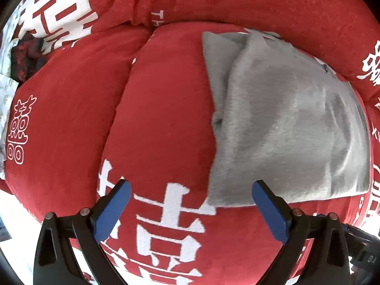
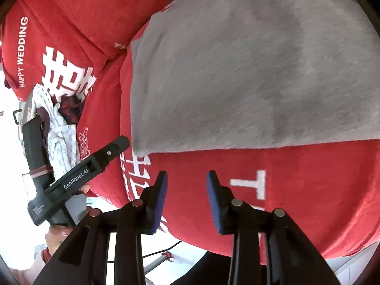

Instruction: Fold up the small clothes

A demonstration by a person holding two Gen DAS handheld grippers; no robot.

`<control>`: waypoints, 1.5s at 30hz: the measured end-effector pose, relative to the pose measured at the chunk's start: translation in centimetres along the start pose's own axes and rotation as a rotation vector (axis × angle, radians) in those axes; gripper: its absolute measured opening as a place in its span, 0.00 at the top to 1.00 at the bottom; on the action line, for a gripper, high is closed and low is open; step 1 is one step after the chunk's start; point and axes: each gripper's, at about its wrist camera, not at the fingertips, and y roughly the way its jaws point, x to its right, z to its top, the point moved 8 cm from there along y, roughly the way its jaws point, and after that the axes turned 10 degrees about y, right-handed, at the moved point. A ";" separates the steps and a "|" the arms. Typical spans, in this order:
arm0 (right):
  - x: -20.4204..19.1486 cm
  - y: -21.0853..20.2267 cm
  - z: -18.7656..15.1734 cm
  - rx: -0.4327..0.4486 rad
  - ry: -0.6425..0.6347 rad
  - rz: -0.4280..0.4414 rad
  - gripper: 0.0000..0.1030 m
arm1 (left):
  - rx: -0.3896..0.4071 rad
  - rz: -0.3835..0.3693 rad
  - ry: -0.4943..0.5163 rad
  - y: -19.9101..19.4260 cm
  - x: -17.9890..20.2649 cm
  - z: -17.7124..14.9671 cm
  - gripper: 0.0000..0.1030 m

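1. A folded grey garment (image 1: 280,123) lies flat on a red blanket (image 1: 166,123) printed with large white characters.
2. The left gripper (image 1: 190,211) points down at the blanket just beside the garment's near edge; its blue fingers (image 1: 111,213) stand wide apart with only blanket between them, gripping nothing.
3. The right gripper (image 2: 187,197) hangs over the blanket just below the garment's lower edge; its fingers (image 2: 215,201) are partly apart and hold nothing.
4. In the right wrist view, the left gripper (image 2: 78,175) shows to the left of the garment, held in a person's hand (image 2: 57,235).
5. A heap of white and dark clothes (image 2: 59,128) lies well left of the garment, past the blanket's edge.
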 end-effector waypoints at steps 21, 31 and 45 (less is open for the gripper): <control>6.6 -5.0 3.9 0.086 0.087 -0.031 0.55 | -0.041 -0.018 0.056 1.2 4.2 1.7 0.01; 9.6 -10.3 8.3 0.237 0.062 -0.131 0.55 | 0.017 -0.019 -0.015 0.6 1.9 5.8 0.01; 17.0 -13.5 19.5 0.358 0.058 -0.452 0.73 | -0.005 0.033 -0.072 3.6 0.4 9.4 0.01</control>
